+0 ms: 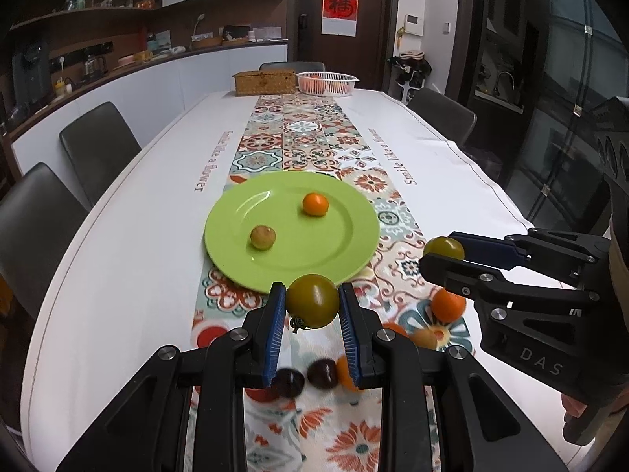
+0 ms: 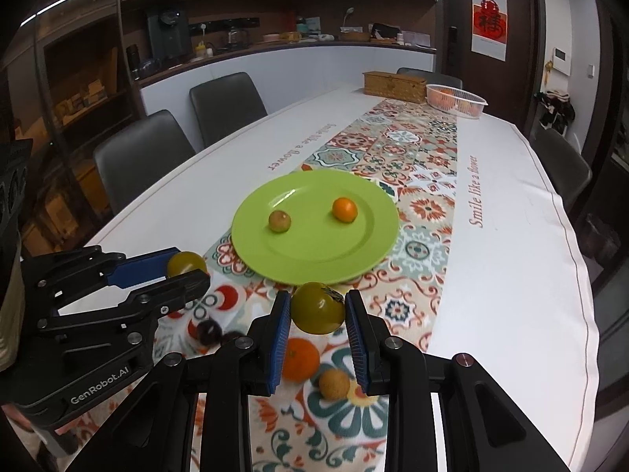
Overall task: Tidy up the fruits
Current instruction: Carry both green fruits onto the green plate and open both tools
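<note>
Gripping a green tomato (image 1: 312,301) in my left tongs (image 1: 312,310), I held a second green one (image 2: 318,307) clamped in my right tongs (image 2: 318,314), both lifted just short of the plate (image 1: 346,244), which carried an orange (image 1: 315,204) and a brownish fruit (image 1: 262,237).

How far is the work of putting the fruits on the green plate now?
Done: the green plate holds a small orange fruit and a brownish one.
In hand: the left gripper and the right gripper each hold a green tomato above the runner.
Left: orange fruits, a tan one and dark ones lie on the runner.
</note>
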